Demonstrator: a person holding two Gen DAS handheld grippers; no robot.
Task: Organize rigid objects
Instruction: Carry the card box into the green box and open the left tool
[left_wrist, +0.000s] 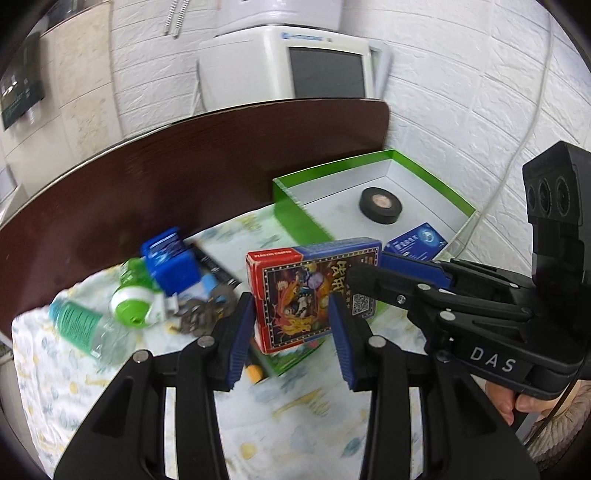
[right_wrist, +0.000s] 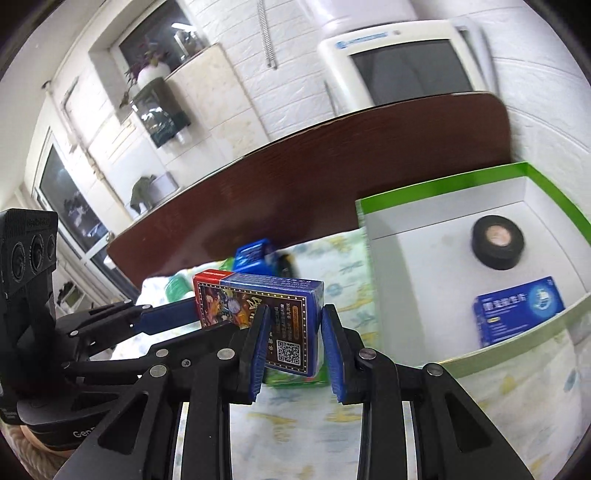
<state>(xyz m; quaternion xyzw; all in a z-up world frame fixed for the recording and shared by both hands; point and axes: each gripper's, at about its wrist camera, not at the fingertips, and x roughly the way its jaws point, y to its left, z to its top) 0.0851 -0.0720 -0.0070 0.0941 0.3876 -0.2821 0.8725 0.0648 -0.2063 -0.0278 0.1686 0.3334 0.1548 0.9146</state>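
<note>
on the far left of the left wrist view a plastic bottle (left_wrist: 79, 326) lies on its side on the flowered cloth (left_wrist: 122, 387), touching a green and white tape dispenser (left_wrist: 135, 302). just right of that sit a blue box (left_wrist: 170, 260) and some dark metal pieces (left_wrist: 201, 308) (too blurred to name).

in the middle, a card box (left_wrist: 314, 291) with a red end and blue side is lifted above the cloth, over a flat green packet (left_wrist: 295, 356). the left claw (left_wrist: 291, 332) frames it from below: its blue fingers (left_wrist: 242, 336) stand either side of the box's lower part, spread wider than the box, and whether they touch it cannot be told. the right claw (left_wrist: 369, 267) reaches in from the right, and its fingers are clenched on the right end of the card box.

the right wrist view shows that grip closely: the right claw (right_wrist: 293, 326) has a blue finger (right_wrist: 260, 347) flat against each side of the card box (right_wrist: 273, 314), beside its square printed code. the left claw (right_wrist: 192, 314) comes in from the left, one blue finger along the box's end; its state is unclear here too.

to the right, the green-walled tray (right_wrist: 554, 188) holds a roll of black tape (right_wrist: 496, 245) and, nearer, a blue carton (right_wrist: 519, 310), the two apart.
</note>
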